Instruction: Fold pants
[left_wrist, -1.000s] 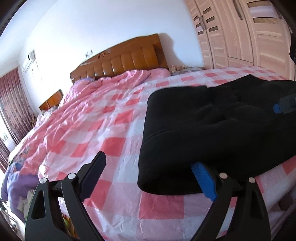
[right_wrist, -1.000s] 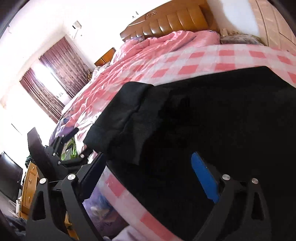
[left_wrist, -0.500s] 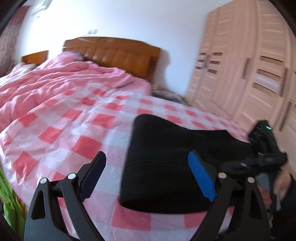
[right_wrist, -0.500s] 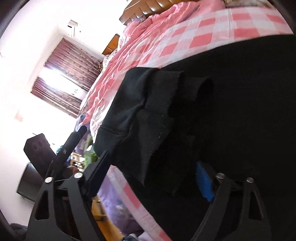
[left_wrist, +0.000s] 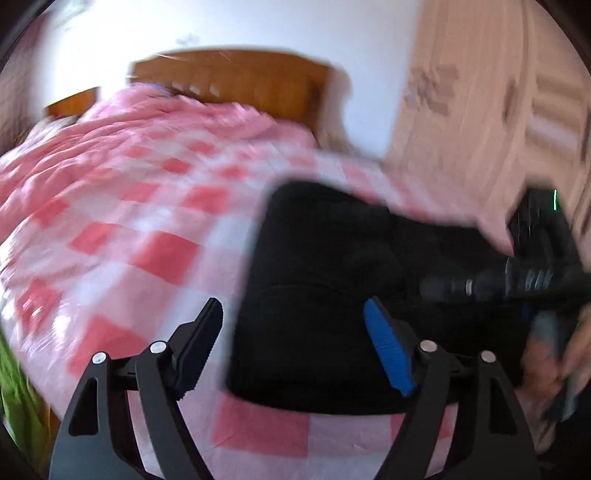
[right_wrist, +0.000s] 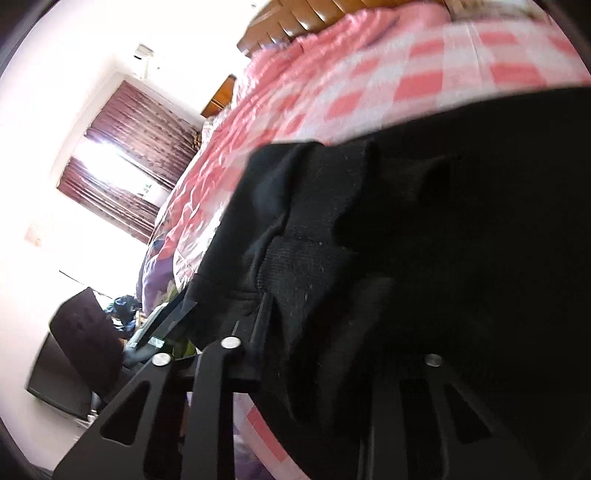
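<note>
Both claws are mine: my right gripper (right_wrist: 325, 325) is clenched on the black pants (left_wrist: 325, 280), folded on the pink checked bedcover (left_wrist: 122, 229). My left gripper (left_wrist: 295, 343) hovers above them, fingers spread, grasping nothing.

The left wrist camera looks forward between the spread fingers of the left gripper (left_wrist: 295, 343), from above the foot edge of the bed (left_wrist: 122, 229), facing up its length toward the wooden headboard (left_wrist: 236, 81) and the wardrobe (left_wrist: 491, 110) at right; the view is motion-blurred. The right wrist camera, rolled sideways, sits much closer and lower, pressed against the black pants (right_wrist: 424, 258), whose cloth fills most of the frame and hides the fingertips of the right gripper (right_wrist: 343, 332); it faces across the bed toward the curtained window (right_wrist: 122, 177). Both views share the pants (left_wrist: 325, 280), the pink checked cover and the headboard (right_wrist: 303, 22). The right gripper (left_wrist: 480, 286) itself shows at the left view's right edge.
</note>
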